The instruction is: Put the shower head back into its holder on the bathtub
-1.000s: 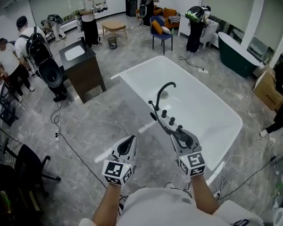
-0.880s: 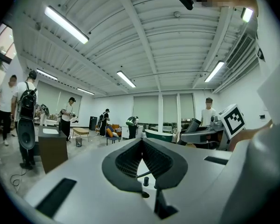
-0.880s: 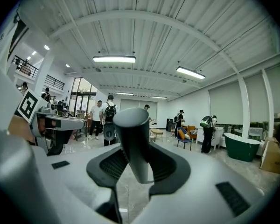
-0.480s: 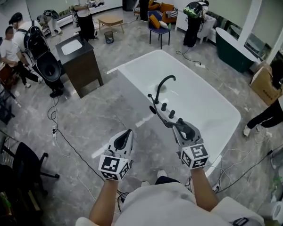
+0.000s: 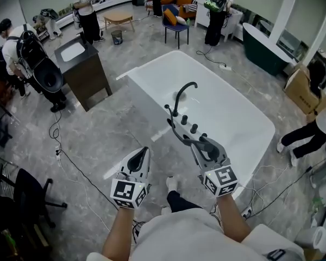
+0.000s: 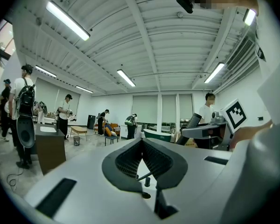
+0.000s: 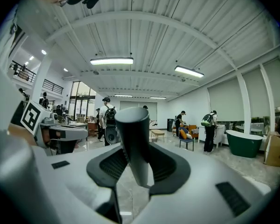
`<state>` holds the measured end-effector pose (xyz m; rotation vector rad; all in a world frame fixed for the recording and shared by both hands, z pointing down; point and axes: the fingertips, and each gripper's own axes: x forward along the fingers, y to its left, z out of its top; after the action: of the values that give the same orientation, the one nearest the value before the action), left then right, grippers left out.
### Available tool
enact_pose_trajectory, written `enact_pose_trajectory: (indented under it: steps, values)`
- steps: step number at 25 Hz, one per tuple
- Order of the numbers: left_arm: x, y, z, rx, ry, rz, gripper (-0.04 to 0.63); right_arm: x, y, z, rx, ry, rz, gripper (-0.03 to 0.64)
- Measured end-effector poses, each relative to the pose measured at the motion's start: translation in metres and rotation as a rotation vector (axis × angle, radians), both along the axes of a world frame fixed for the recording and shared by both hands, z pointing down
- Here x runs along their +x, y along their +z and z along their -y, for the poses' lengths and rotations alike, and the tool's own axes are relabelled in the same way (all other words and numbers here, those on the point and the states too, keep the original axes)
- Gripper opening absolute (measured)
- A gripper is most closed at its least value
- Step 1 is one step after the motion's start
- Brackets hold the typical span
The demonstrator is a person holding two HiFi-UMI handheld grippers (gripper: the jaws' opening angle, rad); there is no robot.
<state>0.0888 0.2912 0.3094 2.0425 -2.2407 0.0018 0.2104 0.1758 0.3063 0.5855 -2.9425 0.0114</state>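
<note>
My right gripper [image 5: 205, 147] grasps the shower head [image 7: 133, 139] over the bathtub [image 5: 233, 113] edge, the knobs [image 5: 186, 125] and curved faucet [image 5: 180, 91] just ahead. My left gripper [image 5: 142, 157] is clenched, empty.

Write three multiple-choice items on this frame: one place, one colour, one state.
1. Where is the shower head?
A. In the right tool
B. In its holder
C. On the floor

2. What colour is the nearest bathtub?
A. Yellow
B. White
C. Red

3. How do the left tool's jaws stand?
A. Together, empty
B. Closed on a hose
C. Wide apart

Key:
1 A: the right gripper view shows the pads clamped on its dark handle.
2 B: its rim and basin are white in the head view.
3 A: the left gripper view shows the tips meeting with nothing between them.
</note>
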Motion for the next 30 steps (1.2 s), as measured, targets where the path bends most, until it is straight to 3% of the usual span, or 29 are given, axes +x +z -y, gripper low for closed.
enact_pose_trajectory:
  steps: [12,30]
  values:
    - [-0.033,-0.004,0.061,-0.005,0.013,0.010,0.012,-0.035,-0.027,0.047,0.018,-0.031,0.048,0.143]
    - [-0.093,-0.018,0.192,-0.020,0.023,0.035,0.012,-0.105,-0.063,0.164,0.044,-0.096,0.140,0.143]
